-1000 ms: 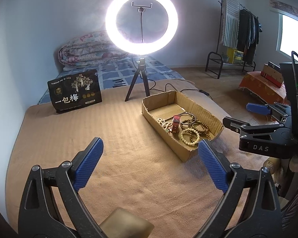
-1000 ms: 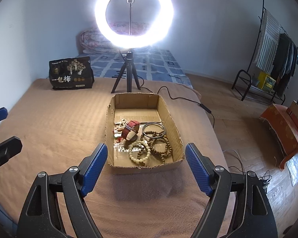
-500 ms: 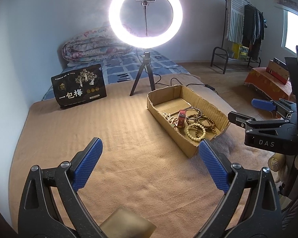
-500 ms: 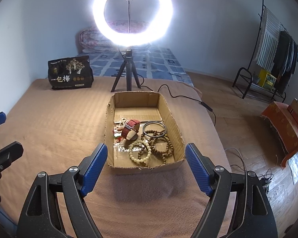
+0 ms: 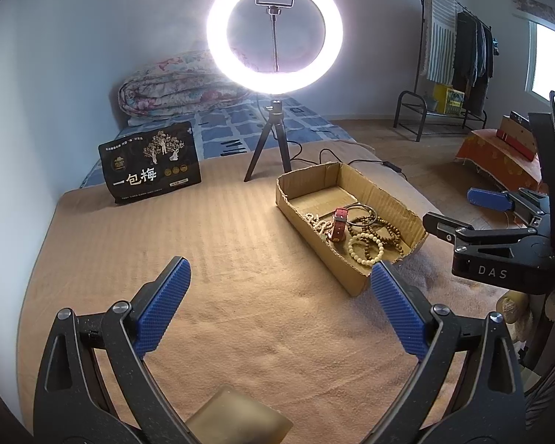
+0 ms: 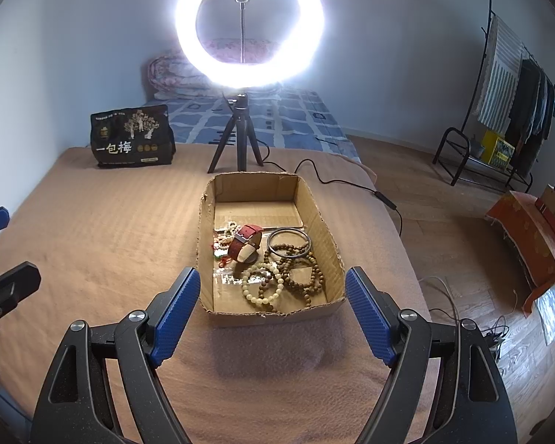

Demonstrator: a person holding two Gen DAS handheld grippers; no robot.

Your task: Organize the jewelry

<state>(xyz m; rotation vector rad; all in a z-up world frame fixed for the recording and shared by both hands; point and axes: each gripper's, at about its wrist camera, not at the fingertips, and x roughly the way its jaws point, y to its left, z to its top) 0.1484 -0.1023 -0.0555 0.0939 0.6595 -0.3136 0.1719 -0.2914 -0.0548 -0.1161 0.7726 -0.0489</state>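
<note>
Left tool (image 5: 279, 310) and right tool (image 6: 272, 312) both empty, jaws wide, angled downward.

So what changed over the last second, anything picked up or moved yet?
Nothing picked up or let go. The left wrist view shifted slightly, so the cardboard box sits a little higher and further right in it; the log-free reading is a small re-aim, not a reach. Left gripper and right gripper stay open and empty, and the jewelry lies untouched in the box.
</note>
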